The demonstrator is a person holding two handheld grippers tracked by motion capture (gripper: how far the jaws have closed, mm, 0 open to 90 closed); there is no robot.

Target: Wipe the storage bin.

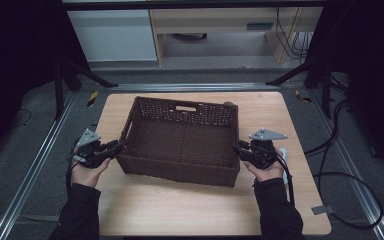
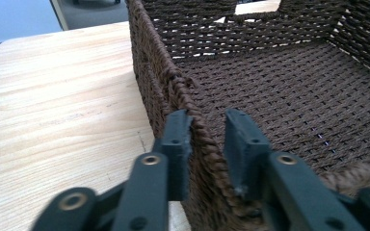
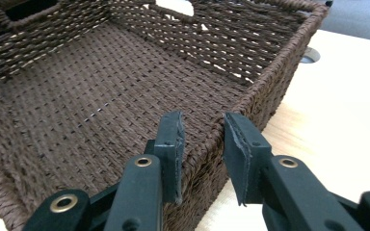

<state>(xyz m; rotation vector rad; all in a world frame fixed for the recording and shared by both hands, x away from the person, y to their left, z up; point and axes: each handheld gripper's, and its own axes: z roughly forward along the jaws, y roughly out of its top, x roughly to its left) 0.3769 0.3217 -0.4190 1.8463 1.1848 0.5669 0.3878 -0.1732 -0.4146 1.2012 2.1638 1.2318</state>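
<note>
1. The dark brown woven wicker basket [image 1: 182,142], rectangular with a cut-out handle in its far wall, sat empty in the middle of the light wooden table [image 1: 180,210], all four walls upright and its base flat on the top.
2. Your left gripper [image 2: 207,144] straddled the basket's left wall, one jaw outside and one inside. The outer pad touched the weave, but a gap showed between the rim and the inner pad, so you weren't yet pinching it.
3. Your right gripper [image 3: 202,144] straddled the right wall the same way. The inner pad lay against the rim, the outer one stood clear of it; call that loose too.
4. From the high view, your left hand [image 1: 87,167] and right hand [image 1: 267,167] sat level at opposite ends, ready for a two-handed lift.
5. My read: positioning was done, while clamping, lifting and moving the basket were all left.
6. Beyond the table lay grey floor, black cables [image 1: 350,190] and pale cabinets [image 1: 115,35].
</note>
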